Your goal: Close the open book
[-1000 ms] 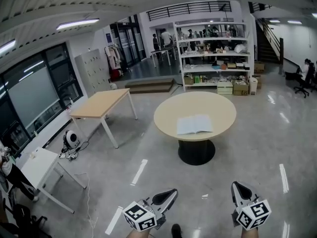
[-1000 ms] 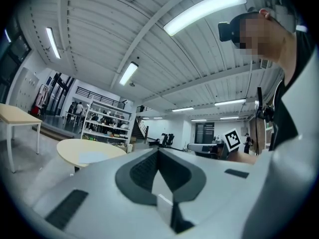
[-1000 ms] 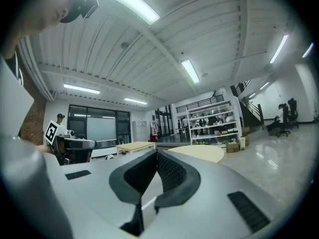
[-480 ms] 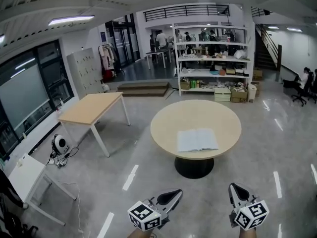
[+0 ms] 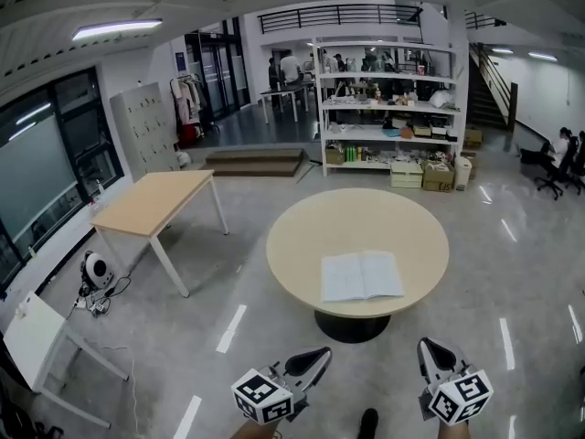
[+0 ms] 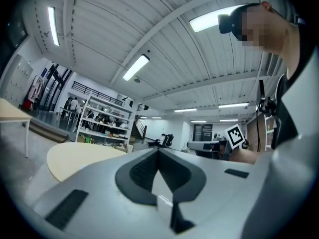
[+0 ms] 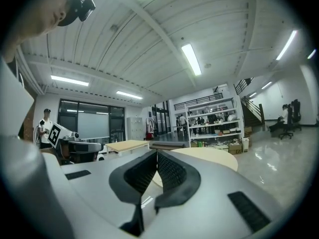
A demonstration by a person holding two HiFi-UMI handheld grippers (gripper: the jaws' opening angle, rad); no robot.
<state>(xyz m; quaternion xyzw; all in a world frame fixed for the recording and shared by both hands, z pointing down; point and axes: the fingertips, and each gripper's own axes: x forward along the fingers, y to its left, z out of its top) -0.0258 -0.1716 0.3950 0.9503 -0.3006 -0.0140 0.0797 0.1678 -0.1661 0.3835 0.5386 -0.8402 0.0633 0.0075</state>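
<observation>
Your left gripper (image 5: 311,359) hovers above the floor (image 5: 137,337), short of the table, its fingers pressed together with nothing between them. Ahead, the open book (image 5: 361,275) lies flat, pages up, on the round table (image 5: 292,245), near its front edge and slightly right of the middle. Your right gripper (image 5: 431,350) is likewise pressed closed and empty.

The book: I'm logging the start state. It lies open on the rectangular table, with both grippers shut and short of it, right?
No. The head view shows the open book on the round table, not the rectangular table beside it. The rest holds: the left gripper and right gripper are shut, short of the book.
</observation>
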